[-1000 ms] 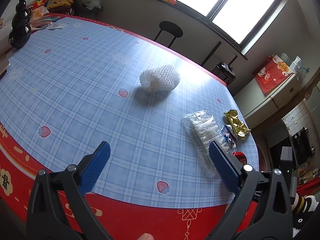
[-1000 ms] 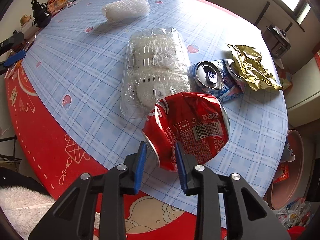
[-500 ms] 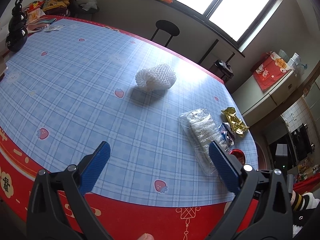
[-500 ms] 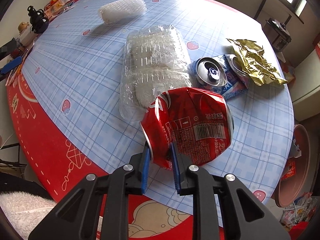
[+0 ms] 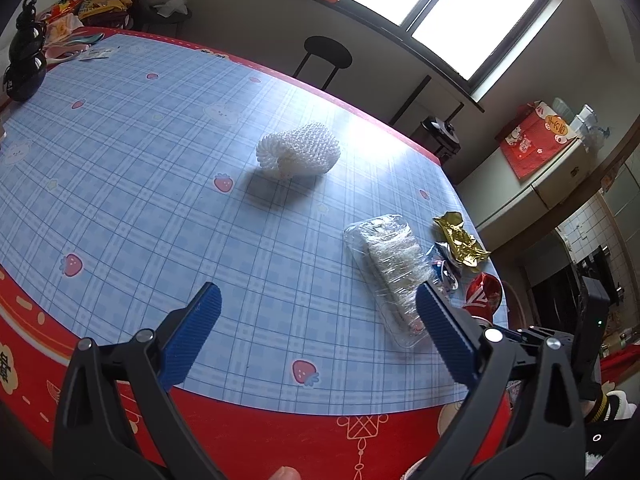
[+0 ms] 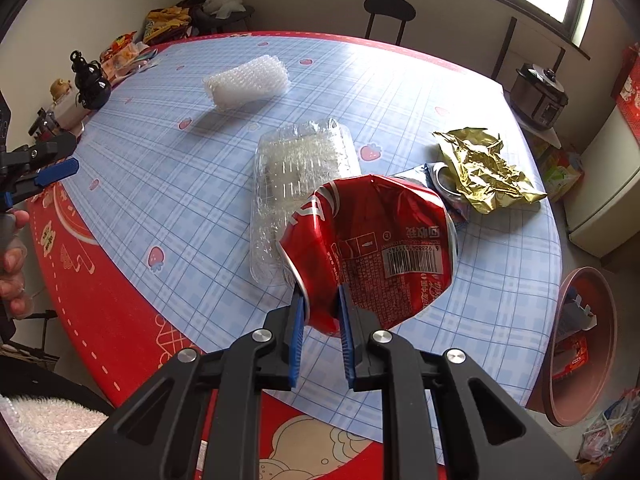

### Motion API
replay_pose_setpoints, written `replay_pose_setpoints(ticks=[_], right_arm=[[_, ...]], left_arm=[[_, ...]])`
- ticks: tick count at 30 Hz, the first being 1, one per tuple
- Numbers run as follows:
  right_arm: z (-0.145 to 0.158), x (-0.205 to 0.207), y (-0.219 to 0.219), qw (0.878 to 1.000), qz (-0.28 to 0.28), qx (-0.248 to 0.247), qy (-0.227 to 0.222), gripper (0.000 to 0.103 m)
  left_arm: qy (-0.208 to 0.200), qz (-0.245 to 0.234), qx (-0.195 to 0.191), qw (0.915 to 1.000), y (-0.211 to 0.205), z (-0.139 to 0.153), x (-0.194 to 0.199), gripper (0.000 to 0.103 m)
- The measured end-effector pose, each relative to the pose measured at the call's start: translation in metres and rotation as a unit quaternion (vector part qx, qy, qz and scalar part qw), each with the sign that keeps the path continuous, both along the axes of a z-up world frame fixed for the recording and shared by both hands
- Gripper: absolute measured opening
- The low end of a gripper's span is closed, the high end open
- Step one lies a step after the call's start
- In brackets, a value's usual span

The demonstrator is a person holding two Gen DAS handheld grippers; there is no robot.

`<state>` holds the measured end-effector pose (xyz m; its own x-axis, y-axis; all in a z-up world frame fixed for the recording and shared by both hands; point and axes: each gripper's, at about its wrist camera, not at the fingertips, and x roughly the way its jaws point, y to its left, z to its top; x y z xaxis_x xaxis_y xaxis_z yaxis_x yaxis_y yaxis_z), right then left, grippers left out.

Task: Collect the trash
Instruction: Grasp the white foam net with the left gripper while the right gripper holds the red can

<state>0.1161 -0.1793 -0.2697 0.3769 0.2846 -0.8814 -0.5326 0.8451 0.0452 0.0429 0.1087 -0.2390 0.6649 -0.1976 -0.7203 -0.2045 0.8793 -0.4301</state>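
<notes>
My right gripper [image 6: 321,300] is shut on a crushed red can [image 6: 372,248] and holds it above the table's near right part; the can also shows in the left wrist view [image 5: 482,294]. On the blue checked tablecloth [image 6: 168,168] lie a clear plastic tray [image 6: 296,168], a crushed blue can [image 6: 450,190], a gold wrapper [image 6: 484,168] and a white foam net [image 6: 246,82]. My left gripper [image 5: 320,312] is open and empty over the table's near edge, with the foam net [image 5: 298,156] ahead and the plastic tray [image 5: 390,264] to its right.
A brown basin [image 6: 584,344] with trash in it sits on the floor right of the table. A black gourd ornament [image 5: 24,64] and snack bags [image 5: 100,0] stand at the far left. A black stool [image 5: 326,54] and a rice cooker [image 6: 540,94] stand beyond the table.
My right gripper has closed tighter on the red can and lifted it off the table. My left gripper has drawn back and stays open.
</notes>
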Motion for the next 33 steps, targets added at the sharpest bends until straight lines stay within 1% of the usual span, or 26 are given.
replay_pose_setpoints(ticks=[2, 3, 4, 7, 11, 14, 17, 19, 24, 27, 30, 31, 33], right_arm=[[0.006, 0.001, -0.003, 1.000, -0.005, 0.003, -0.010, 0.017], [0.009, 0.002, -0.005, 1.000, -0.008, 0.006, -0.014, 0.017], [0.011, 0.002, -0.007, 1.000, -0.011, 0.009, -0.017, 0.017], [0.019, 0.003, -0.010, 0.999, -0.016, 0.017, -0.027, 0.017], [0.024, 0.004, -0.012, 0.999, -0.020, 0.022, -0.036, 0.017], [0.026, 0.005, -0.016, 0.999, -0.026, 0.023, -0.038, 0.017], [0.025, 0.008, -0.021, 0.998, -0.036, 0.022, -0.037, 0.017], [0.025, 0.010, -0.024, 0.998, -0.045, 0.023, -0.037, 0.017], [0.025, 0.014, -0.032, 0.997, -0.062, 0.021, -0.037, 0.017], [0.024, 0.015, -0.041, 0.996, -0.075, 0.013, -0.035, 0.017], [0.023, 0.017, -0.054, 0.995, -0.097, 0.006, -0.033, 0.017], [0.023, 0.018, -0.059, 0.994, -0.104, 0.004, -0.032, 0.017], [0.023, 0.018, -0.068, 0.992, -0.119, 0.000, -0.030, 0.017]], left_arm=[[-0.002, -0.004, -0.007, 1.0000, 0.000, 0.000, 0.001, 0.091], [-0.002, -0.006, -0.010, 0.9999, -0.001, -0.001, 0.002, 0.086], [-0.001, -0.006, -0.012, 0.9999, -0.001, -0.001, 0.004, 0.084], [0.005, -0.008, -0.016, 0.9998, -0.003, -0.003, 0.007, 0.084], [0.008, -0.007, -0.007, 0.9999, -0.002, -0.001, 0.015, 0.084], [-0.001, -0.016, 0.019, 0.9997, 0.002, 0.005, 0.027, 0.084], [-0.024, -0.032, 0.055, 0.9977, 0.007, 0.012, 0.045, 0.084], [-0.035, -0.047, 0.069, 0.9959, 0.011, 0.012, 0.060, 0.084], [-0.030, -0.068, 0.107, 0.9915, 0.020, 0.004, 0.112, 0.084], [-0.023, -0.079, 0.125, 0.9888, 0.026, -0.006, 0.145, 0.085], [-0.008, -0.112, 0.150, 0.9823, 0.025, -0.021, 0.178, 0.085], [-0.002, -0.130, 0.160, 0.9786, 0.023, -0.027, 0.189, 0.085], [0.014, -0.156, 0.195, 0.9680, 0.014, -0.039, 0.207, 0.084]])
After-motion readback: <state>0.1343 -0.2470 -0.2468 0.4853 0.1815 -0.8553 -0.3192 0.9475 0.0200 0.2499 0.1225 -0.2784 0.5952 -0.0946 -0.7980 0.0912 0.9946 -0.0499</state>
